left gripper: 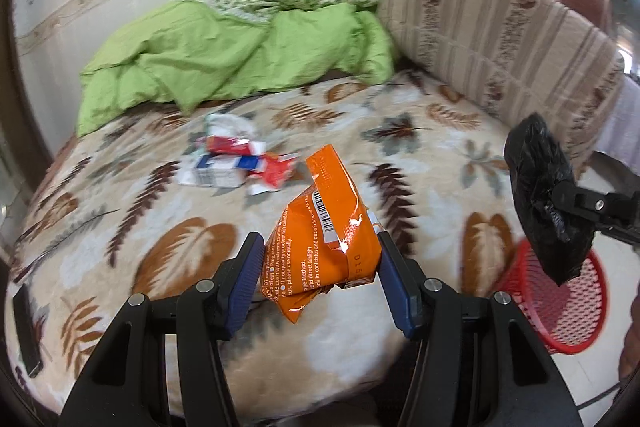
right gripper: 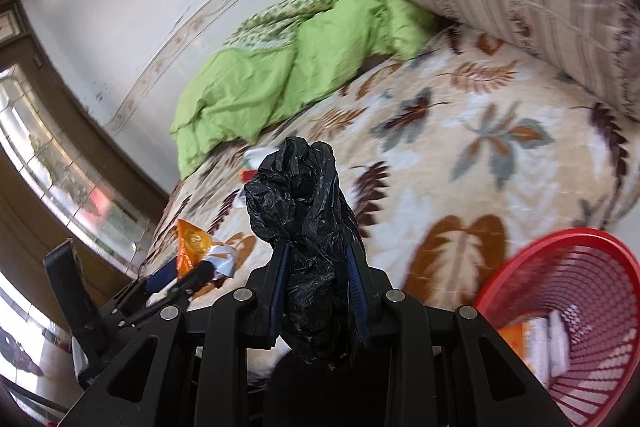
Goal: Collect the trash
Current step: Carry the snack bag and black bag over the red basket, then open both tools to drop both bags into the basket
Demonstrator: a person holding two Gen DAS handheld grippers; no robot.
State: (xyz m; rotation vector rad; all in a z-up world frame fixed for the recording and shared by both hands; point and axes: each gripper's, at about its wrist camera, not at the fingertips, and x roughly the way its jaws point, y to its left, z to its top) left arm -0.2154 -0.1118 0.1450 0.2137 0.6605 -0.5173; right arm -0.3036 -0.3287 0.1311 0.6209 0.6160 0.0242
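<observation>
My left gripper [left gripper: 318,247] is shut on an orange snack wrapper [left gripper: 324,227] and holds it above the leaf-patterned bed blanket [left gripper: 420,195]. My right gripper [right gripper: 318,251] is shut on a crumpled black plastic bag [right gripper: 304,211]; the bag also shows in the left wrist view [left gripper: 540,203], above the red mesh basket [left gripper: 568,303]. The basket stands on the floor at the bed's right edge [right gripper: 576,307] and holds some trash. A pile of red, white and blue wrappers [left gripper: 236,163] lies on the blanket farther back. The left gripper with the orange wrapper [right gripper: 192,247] shows at the left of the right wrist view.
A green quilt [left gripper: 224,55] is bunched at the back of the bed. A striped folded cover [left gripper: 500,35] lies at the right rear. A dark flat object [left gripper: 26,331] lies at the bed's left edge. A wooden window frame [right gripper: 60,155] is on the left.
</observation>
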